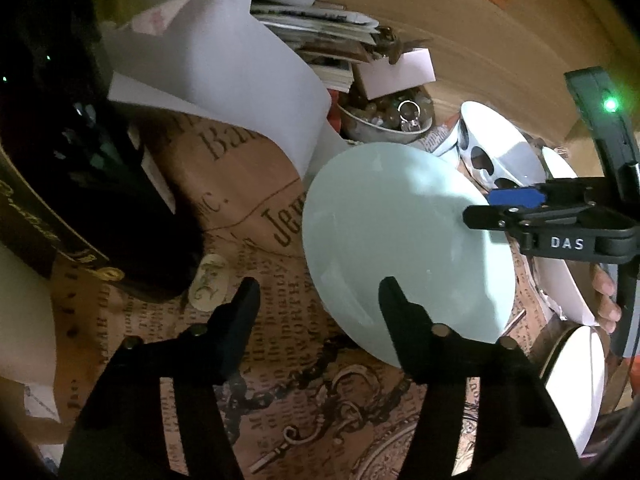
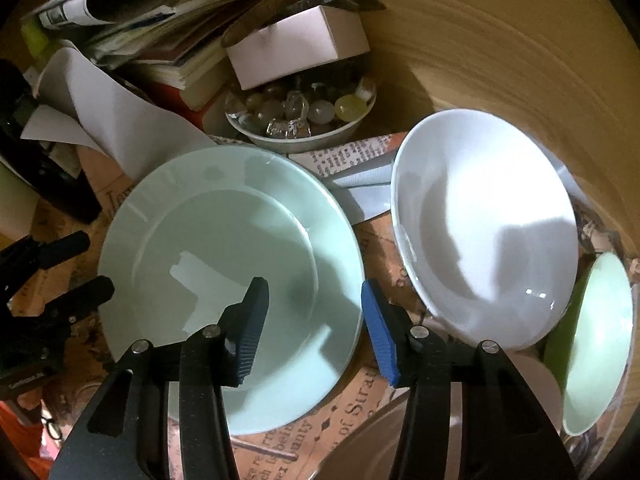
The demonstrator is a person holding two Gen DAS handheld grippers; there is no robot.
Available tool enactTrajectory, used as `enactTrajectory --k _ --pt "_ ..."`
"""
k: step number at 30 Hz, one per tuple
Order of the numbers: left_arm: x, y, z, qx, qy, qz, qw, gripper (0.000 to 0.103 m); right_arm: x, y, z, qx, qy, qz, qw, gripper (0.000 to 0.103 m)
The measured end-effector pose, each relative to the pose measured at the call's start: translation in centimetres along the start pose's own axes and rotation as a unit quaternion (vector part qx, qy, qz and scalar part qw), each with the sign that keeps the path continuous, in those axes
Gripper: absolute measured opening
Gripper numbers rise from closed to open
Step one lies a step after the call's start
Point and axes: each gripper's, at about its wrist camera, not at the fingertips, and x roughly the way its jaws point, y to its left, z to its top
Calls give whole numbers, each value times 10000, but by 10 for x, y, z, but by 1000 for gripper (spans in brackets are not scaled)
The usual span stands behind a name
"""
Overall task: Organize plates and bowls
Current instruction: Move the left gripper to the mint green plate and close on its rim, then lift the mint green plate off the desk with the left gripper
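A pale mint plate lies flat on the newsprint-patterned table cover; it also shows in the left wrist view. My right gripper is open, its jaws straddling the plate's right rim; it shows in the left wrist view over the plate's far edge. My left gripper is open and empty, its right finger over the plate's near rim. A white bowl leans right of the plate. A green bowl stands on edge at far right.
A bowl of glass pebbles sits behind the plate, under a white box. Stacked books and papers and curled white paper crowd the back. A dark box stands at left. A white dish is at right.
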Motion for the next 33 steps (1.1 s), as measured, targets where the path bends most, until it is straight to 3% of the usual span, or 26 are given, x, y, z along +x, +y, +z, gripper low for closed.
enactTrajectory --k 13,17,24,33 --pt "26 -8 -1 78 194 -203 9996 40 11 3 6 39 243 -211 9995 43" --pt "27 -10 -3 131 262 -328 9990 31 8 4 4 119 316 72 9994 35" --pt "22 -1 -12 128 156 -228 9995 31 4 28 -11 -302 396 41 9988 35" --pt "19 -1 -22 290 134 -432 9986 32 23 37 3 -331 537 -12 9980 37"
